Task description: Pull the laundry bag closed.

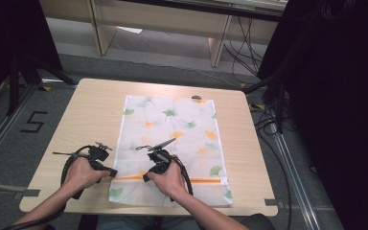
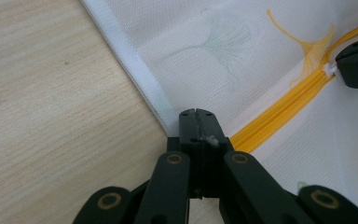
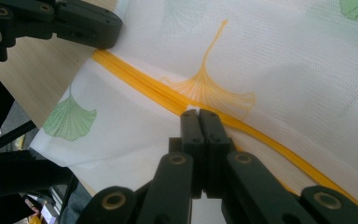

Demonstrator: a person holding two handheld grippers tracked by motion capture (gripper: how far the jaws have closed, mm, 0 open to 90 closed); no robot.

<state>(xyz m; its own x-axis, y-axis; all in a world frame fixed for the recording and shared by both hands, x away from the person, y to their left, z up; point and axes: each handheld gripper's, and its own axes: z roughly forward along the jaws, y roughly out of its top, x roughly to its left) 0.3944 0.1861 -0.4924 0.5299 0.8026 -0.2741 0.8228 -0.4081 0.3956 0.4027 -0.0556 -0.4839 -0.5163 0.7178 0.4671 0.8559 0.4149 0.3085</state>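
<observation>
Seen from above: a pale wooden desk (image 1: 91, 120) with a white mesh bag (image 1: 172, 139) lying flat, printed with green and orange ginkgo leaves. An orange zip (image 1: 201, 180) across the bag near the person's edge. Two hands in from the bottom, a hand-held gripper in each.

Left hand-held gripper (image 1: 106, 168) at the bag's left edge, jaws pressed together at the white hem (image 2: 135, 77), right where the zip (image 2: 279, 114) begins — apparently pinching the fabric there, a scrap of white caught at the tips. Right hand-held gripper (image 1: 152, 173) further along the zip, jaws likewise closed on it (image 3: 168, 95); seen from the left gripper view, apparently pinching the small white pull tab (image 2: 330, 70).

Likely step: holding the zip end steady and drawing the slider along.

Risks: thin mesh slipping out of the left pinch, so the whole bag slides and bunches instead of the zip moving — or the small tab slipping free of the right jaws under a pull off the zip's line.
</observation>
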